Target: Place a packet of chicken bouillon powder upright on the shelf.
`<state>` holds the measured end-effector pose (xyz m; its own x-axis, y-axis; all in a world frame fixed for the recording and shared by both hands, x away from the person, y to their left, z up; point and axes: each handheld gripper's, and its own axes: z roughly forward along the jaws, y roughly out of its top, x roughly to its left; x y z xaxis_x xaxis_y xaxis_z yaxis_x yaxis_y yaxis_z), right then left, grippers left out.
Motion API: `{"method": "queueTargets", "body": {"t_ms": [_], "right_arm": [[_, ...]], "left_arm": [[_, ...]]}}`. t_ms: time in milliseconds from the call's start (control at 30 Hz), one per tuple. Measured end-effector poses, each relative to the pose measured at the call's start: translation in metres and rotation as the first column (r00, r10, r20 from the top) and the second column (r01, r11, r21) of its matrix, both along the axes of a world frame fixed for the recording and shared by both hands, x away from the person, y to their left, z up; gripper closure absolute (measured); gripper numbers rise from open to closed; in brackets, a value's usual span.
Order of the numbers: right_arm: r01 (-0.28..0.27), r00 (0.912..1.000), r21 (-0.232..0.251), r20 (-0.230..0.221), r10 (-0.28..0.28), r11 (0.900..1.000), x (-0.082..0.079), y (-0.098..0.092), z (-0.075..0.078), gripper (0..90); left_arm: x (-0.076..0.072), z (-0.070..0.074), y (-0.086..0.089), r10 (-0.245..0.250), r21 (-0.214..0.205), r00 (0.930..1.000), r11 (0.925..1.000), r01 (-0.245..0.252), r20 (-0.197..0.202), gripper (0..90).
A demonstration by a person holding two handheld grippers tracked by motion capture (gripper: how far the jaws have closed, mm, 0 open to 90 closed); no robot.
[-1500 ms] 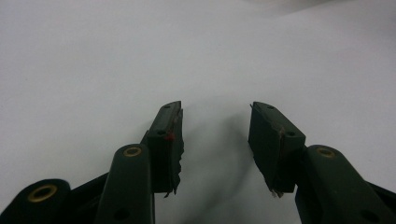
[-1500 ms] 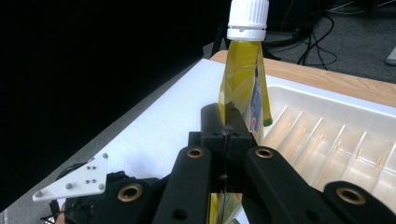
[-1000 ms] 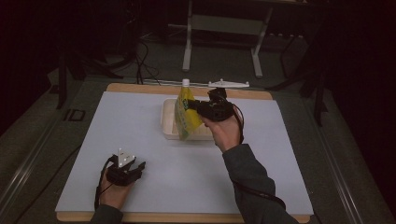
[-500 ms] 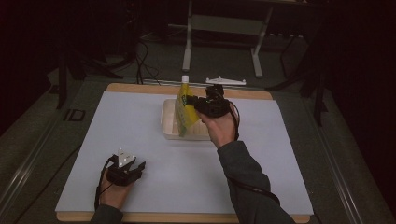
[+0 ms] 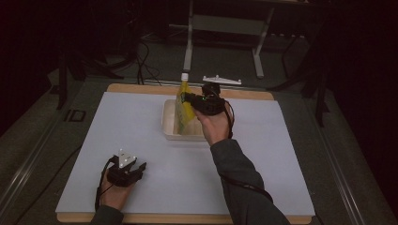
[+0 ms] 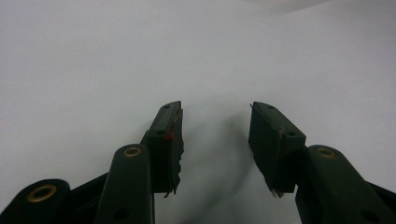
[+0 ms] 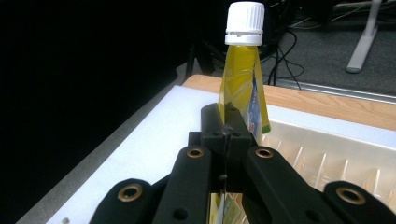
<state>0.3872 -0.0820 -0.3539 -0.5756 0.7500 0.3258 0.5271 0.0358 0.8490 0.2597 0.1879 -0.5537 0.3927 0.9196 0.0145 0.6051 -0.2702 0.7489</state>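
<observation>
The right gripper (image 5: pixel 187 99) has its fingers closed flat on the upper part of a yellow spouted pouch (image 7: pixel 242 88), just below its white screw cap (image 7: pixel 244 22); the right gripper view shows the pads pressed together with the thin pouch edge clamped between them. Gripping near the neck probably lets the soft body hang straight, which keeps the pouch upright. In the high view the pouch hangs over a shallow clear plastic tray (image 5: pixel 170 126), its lower end inside the tray walls; whether the bottom touches the tray floor cannot be told. The step in hand appears to be either setting the pouch into the tray or lifting it out. The left gripper (image 5: pixel 138 169) rests low on the near left of the tabletop (image 5: pixel 117 126), well apart from the tray, fingers spread wide and holding nothing, as the left gripper view confirms; it appears parked clear of the work. The tabletop is a white sheet on a wooden board (image 5: pixel 141 88). Beyond it lie a dark floor, cables (image 5: pixel 145 51) and a grey metal stand (image 5: pixel 225 28); the room is dim.
</observation>
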Motion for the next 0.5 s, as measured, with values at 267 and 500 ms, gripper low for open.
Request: {"method": "queueTargets", "body": {"t_ms": [267,500], "right_arm": [[0.036,0.9994,0.006,-0.001,-0.036,0.9993,0.004,0.006,-0.007,90.0],[0.067,0.9977,-0.003,-0.015,-0.067,0.9978,0.009,0.013,-0.010,90.0]], "left_arm": [[0.000,0.000,0.000,-0.001,0.000,1.0000,1.0000,0.001,0.000,54.4],[0.000,0.000,0.000,-0.002,-0.001,1.0000,1.0000,0.002,-0.002,54.3]]}}
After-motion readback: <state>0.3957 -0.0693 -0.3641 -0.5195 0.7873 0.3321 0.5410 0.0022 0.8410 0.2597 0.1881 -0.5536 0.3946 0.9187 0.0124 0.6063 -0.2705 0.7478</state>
